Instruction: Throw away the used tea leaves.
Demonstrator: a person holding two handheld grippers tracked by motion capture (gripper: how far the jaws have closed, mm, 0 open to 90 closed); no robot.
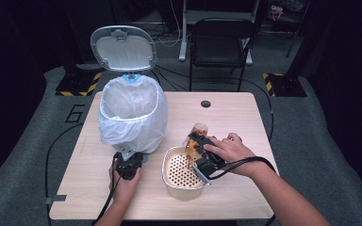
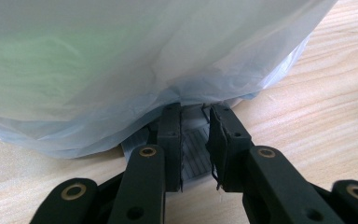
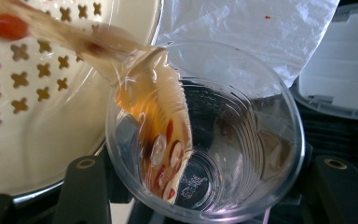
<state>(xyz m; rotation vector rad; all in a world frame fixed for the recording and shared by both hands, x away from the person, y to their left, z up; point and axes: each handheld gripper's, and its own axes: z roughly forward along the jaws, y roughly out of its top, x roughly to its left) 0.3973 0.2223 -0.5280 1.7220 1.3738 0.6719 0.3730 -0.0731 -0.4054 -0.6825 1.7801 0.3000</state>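
Clear plastic cup (image 3: 205, 135) clamped in right claw (image 1: 199, 151), jaws pressed on its sides, tipped over toward perforated strainer bowl (image 1: 181, 169). Amber liquid with red and pale bits (image 3: 161, 140) pouring over cup lip, stream running into the bowl; some bits clinging inside cup wall near the base. Cup otherwise nearly drained, embossed mark visible on its bottom. Strainer bowl cream-coloured, metal rim, cross-shaped holes across its floor (image 3: 42, 74); one red bit (image 3: 8, 26) riding in the stream above it. Bowl sits on wooden surface (image 1: 235, 117) near the front edge, just right of the bin. Right hand (image 1: 231, 149) on top of the claw, cable trailing back along forearm. Left of the bowl: pedal bin (image 1: 132, 115) lined with a translucent white bag (image 2: 121, 70), lid (image 1: 122, 48) standing open at the back. What lies inside the bin, cannot tell. Left claw (image 2: 196, 140) at the bin's foot, jaws closed about as far as they go, gripping the ribbed pedal (image 2: 195, 149) under the bag's overhang. Bag hem drapes over the jaw tips. Left hand (image 1: 125, 181) behind it, low on the surface. Round cable hole (image 1: 205, 103) at far edge of the surface. Black folding chair (image 1: 219, 44) beyond, on grey floor.
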